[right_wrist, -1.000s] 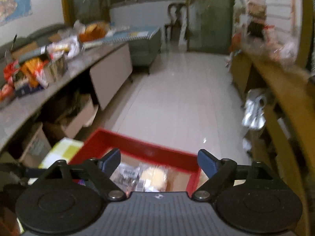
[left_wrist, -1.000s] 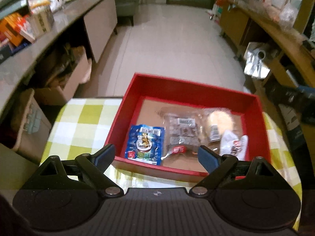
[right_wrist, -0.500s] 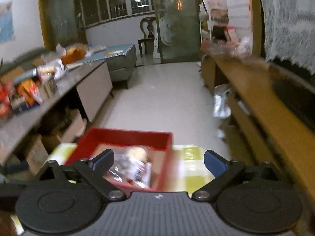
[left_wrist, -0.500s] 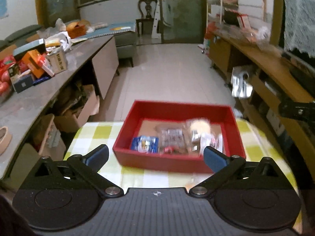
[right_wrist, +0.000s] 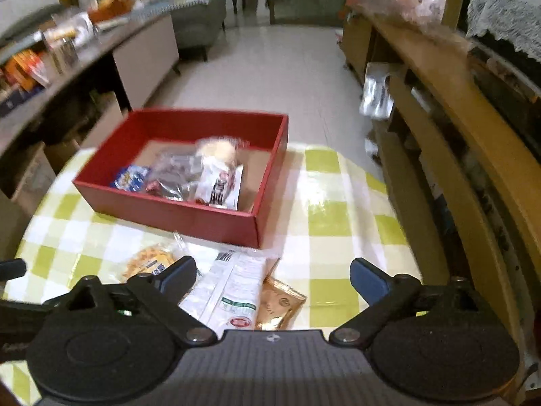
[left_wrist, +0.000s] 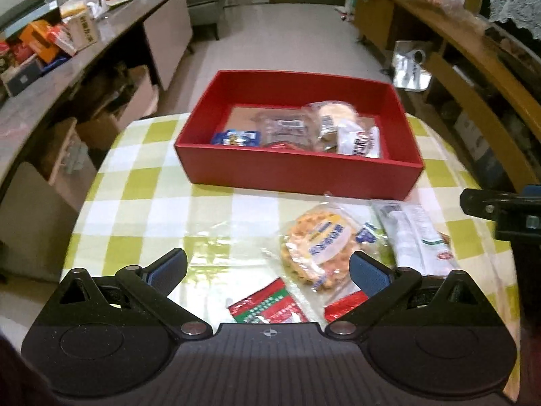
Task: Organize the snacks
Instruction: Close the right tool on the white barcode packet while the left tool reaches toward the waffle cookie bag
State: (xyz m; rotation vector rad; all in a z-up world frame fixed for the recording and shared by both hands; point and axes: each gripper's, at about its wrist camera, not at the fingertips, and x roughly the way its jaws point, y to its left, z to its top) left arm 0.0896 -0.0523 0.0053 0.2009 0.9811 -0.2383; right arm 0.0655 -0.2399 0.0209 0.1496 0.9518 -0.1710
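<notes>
Your left gripper (left_wrist: 267,272) and right gripper (right_wrist: 272,279) both hang released over loose snack packets (left_wrist: 318,247) on the surface (left_wrist: 142,203); the red box (left_wrist: 297,172) sits beyond.

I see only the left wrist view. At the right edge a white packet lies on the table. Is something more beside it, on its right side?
Observer: Yes. In the right wrist view a gold-brown packet lies against the right side of the white packet, on the checked tablecloth.
Operator: Is the right gripper holding something?
Observer: No. The right gripper is open, with nothing between its fingers.
Operator: Is there free space in the red box at its right end?
Observer: Yes. In the red box bare brown floor shows between the white snack bag with red print and the right wall.
</notes>
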